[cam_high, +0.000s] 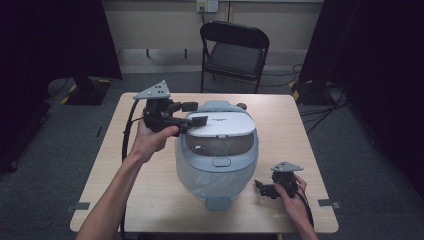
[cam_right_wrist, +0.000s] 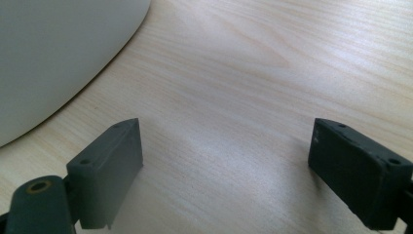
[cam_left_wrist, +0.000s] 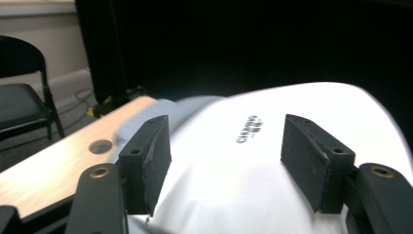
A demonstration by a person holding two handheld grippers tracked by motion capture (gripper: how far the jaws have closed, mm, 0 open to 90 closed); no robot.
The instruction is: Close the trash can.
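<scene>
— Two grippers, both with jaws spread and pinching nothing. Our left gripper (cam_high: 187, 114) hovers at the upper left edge of the appliance's white lid (cam_high: 222, 124); in the left gripper view the pale lid, with a small dark logo, lies between and beyond the two black pads. Whether a pad touches it, we cannot tell.

— And our right gripper (cam_high: 264, 189)?

— Low on the table (cam_high: 150, 195), near the appliance's front right side, apart from it. In the right gripper view we see bare light wood between its jaws and the curved grey wall at the upper left.

— What is the appliance?

— One large, rounded, grey-blue machine (cam_high: 216, 172) standing in the middle of the table, with a dark window at the front and a small tab at its base. We judge it bulky, rigid and fairly heavy, with smooth, slippery plastic; the lid's edge looks like the likeliest place to grip.

— How do our arms sit?

— Left forearm reaches diagonally forward, wrist raised, hand (cam_high: 150, 139) wrapped round the handle. Right hand (cam_high: 295, 200) rests near the front right corner, jaws pointing left towards the machine.
</scene>
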